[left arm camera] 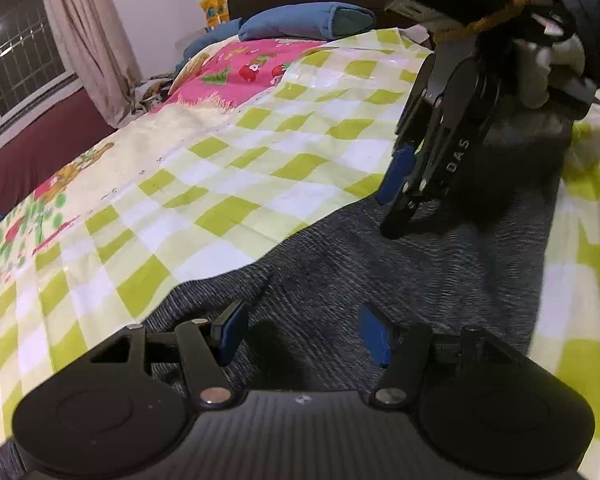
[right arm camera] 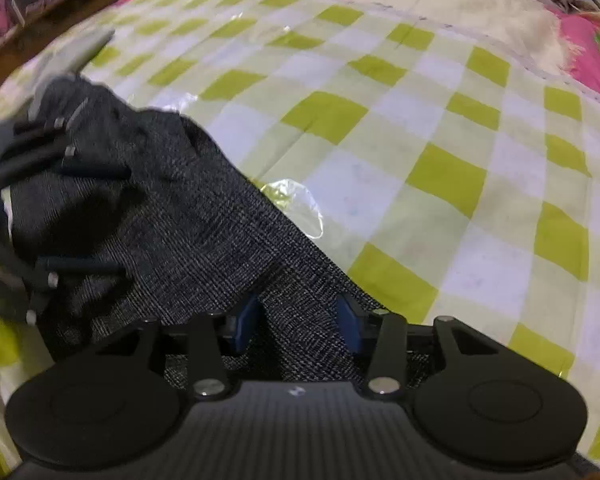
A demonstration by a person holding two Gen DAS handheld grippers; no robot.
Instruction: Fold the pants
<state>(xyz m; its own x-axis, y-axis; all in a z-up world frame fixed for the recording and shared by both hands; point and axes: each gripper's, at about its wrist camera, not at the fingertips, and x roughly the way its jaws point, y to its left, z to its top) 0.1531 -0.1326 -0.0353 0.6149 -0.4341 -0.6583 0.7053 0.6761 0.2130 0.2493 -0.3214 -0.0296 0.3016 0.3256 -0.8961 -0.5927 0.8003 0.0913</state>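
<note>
Left hand-held gripper (left arm camera: 300, 334) is held with its blue pads (left arm camera: 232, 332) spread apart above the grey pants (left arm camera: 380, 272); nothing is clamped between them. The right hand-held gripper (right arm camera: 298, 322) is parted as well, and a ridge of the pants (right arm camera: 204, 236) lies between its pads (right arm camera: 350, 322); whether the pads press on the cloth cannot be told, since the contact line is hidden behind the gripper body. In the left wrist view the right hand-held gripper (left arm camera: 400, 208) is seen side-on, tips down on the fabric, its far finger concealed. The pants are spread on the checked sheet (right arm camera: 440, 168) of the bed; their ends are cut off by the frame edges. A blue pillow (left arm camera: 304, 20) is seen beyond.
</note>
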